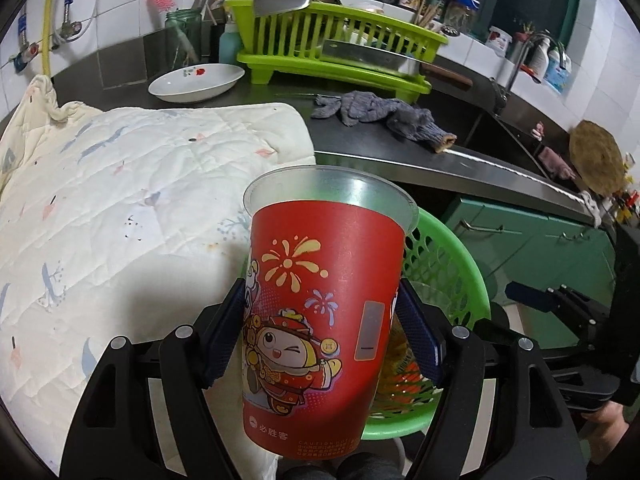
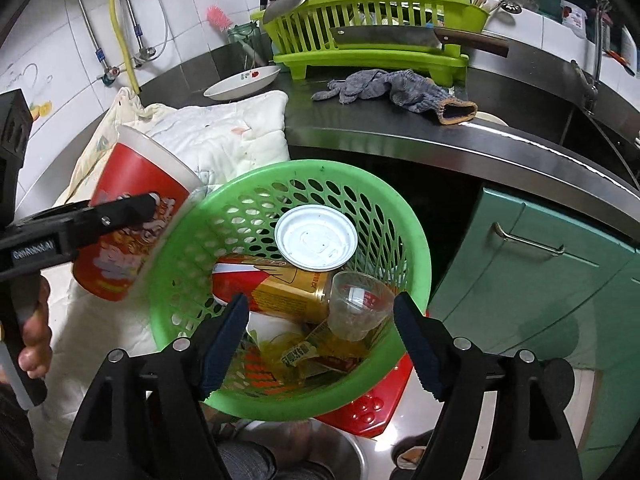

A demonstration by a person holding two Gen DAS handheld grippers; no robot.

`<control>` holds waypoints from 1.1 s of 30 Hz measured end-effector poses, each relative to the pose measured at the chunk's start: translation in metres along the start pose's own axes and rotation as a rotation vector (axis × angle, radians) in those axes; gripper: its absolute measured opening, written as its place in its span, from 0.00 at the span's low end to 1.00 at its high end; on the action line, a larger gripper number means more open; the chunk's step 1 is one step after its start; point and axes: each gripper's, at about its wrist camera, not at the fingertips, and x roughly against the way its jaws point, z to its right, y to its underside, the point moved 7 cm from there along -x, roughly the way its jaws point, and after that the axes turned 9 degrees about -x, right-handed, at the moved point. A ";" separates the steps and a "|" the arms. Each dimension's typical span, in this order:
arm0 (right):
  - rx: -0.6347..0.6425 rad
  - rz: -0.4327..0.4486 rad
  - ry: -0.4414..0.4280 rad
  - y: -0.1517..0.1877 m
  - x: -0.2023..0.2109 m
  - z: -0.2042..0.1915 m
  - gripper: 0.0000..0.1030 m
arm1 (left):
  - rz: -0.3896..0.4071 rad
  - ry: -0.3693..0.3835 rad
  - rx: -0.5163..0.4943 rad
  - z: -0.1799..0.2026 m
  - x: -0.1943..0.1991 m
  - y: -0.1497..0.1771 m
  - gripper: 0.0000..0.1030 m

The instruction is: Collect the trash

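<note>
Left wrist view shows my left jaws clamping the light, crushable red cup (image 1: pixel 324 312) mid-wall; right jaws stand released above the green basket (image 2: pixel 384 184).

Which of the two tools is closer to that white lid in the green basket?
Right. The right tool hangs open just above the white lid in the basket; the left tool, gripping the red cup, is outside the rim.
</note>
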 end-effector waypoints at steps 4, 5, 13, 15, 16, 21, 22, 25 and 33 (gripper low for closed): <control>0.001 0.007 0.002 0.004 0.005 -0.001 0.70 | 0.014 0.013 0.004 0.003 0.003 -0.001 0.75; 0.002 0.009 -0.004 0.006 0.007 -0.003 0.70 | 0.021 0.015 0.004 0.004 0.005 -0.001 0.76; 0.026 0.033 0.006 0.012 0.021 -0.017 0.74 | 0.032 -0.012 0.021 -0.004 0.022 0.008 0.79; 0.036 0.047 0.006 0.014 0.027 -0.024 0.76 | 0.040 -0.028 0.025 -0.007 0.030 0.011 0.80; 0.039 0.052 0.003 0.014 0.030 -0.027 0.77 | 0.044 -0.041 0.025 -0.010 0.035 0.013 0.81; 0.055 0.078 -0.015 0.018 0.044 -0.048 0.82 | 0.066 -0.111 0.021 -0.023 0.064 0.021 0.83; 0.058 0.080 -0.021 0.019 0.046 -0.052 0.82 | 0.069 -0.122 0.022 -0.026 0.069 0.023 0.84; 0.067 0.091 -0.031 0.019 0.053 -0.065 0.83 | 0.075 -0.153 0.029 -0.034 0.088 0.029 0.85; 0.073 0.102 -0.085 0.022 0.071 -0.107 0.85 | 0.123 -0.242 0.042 -0.056 0.136 0.042 0.93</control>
